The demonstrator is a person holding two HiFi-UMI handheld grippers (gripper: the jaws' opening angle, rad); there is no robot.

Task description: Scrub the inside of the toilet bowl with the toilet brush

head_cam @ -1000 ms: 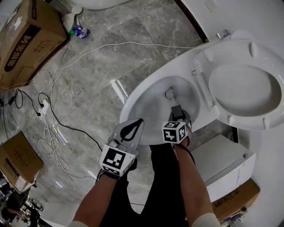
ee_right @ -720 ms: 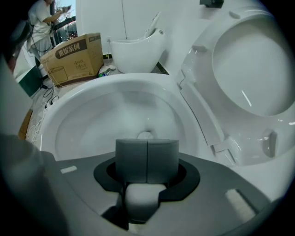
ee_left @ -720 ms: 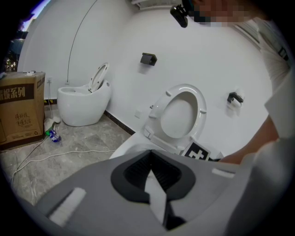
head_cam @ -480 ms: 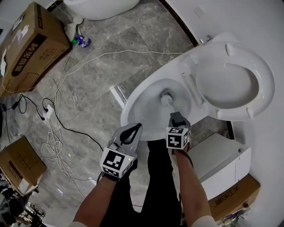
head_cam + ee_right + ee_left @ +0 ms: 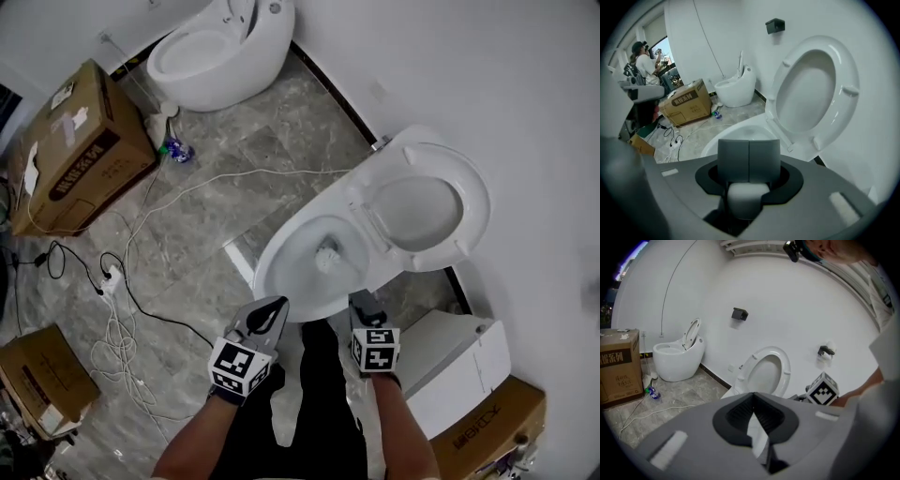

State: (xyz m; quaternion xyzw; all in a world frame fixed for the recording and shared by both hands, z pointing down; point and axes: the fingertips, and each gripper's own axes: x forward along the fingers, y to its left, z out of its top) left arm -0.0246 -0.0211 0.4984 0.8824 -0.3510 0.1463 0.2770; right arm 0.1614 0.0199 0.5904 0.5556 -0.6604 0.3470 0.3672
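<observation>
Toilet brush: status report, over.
Right gripper shut on toilet brush. Brush head inside toilet bowl. Left gripper shut, empty. Seat up, nothing blocking.

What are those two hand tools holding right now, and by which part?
The right tool grips the toilet brush by the upper end of its handle; the left tool is shut on nothing.

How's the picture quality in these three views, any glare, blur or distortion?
Head view: sharp, evenly lit, a bright reflection on the glossy floor. Left gripper view: heavy fisheye bending the wall, black corners. Right gripper view: same fisheye, window overexposed.
</observation>
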